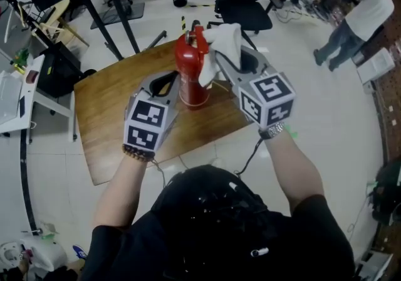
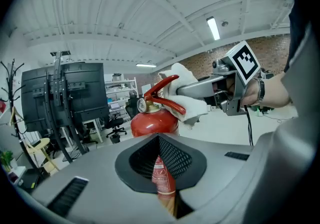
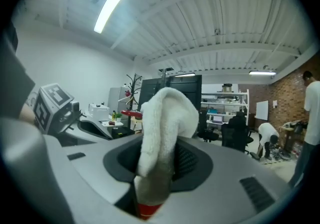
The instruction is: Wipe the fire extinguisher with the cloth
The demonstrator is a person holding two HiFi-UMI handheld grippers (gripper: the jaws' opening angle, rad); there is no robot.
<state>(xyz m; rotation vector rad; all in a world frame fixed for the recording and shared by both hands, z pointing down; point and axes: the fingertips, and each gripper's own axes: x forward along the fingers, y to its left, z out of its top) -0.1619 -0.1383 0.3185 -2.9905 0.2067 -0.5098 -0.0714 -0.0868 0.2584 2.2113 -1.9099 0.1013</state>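
Note:
A red fire extinguisher (image 1: 191, 76) stands upright on the wooden table (image 1: 106, 123). My right gripper (image 1: 224, 63) is shut on a white cloth (image 1: 222, 44), and the cloth lies against the extinguisher's handle and right shoulder. In the right gripper view the cloth (image 3: 165, 123) stands up out of the jaws and hides most of the extinguisher. My left gripper (image 1: 172, 85) is shut with nothing in it, its tips close to the extinguisher's left side. In the left gripper view the extinguisher (image 2: 155, 120) rises just beyond the closed jaws, with the cloth (image 2: 190, 103) draped at its valve.
The table is small, with its edges close on all sides. Behind it stand a black office chair (image 1: 241, 4) and black stand legs (image 1: 119, 29). A white desk (image 1: 12, 104) is at the left. People (image 1: 357, 19) are on the floor at the far right.

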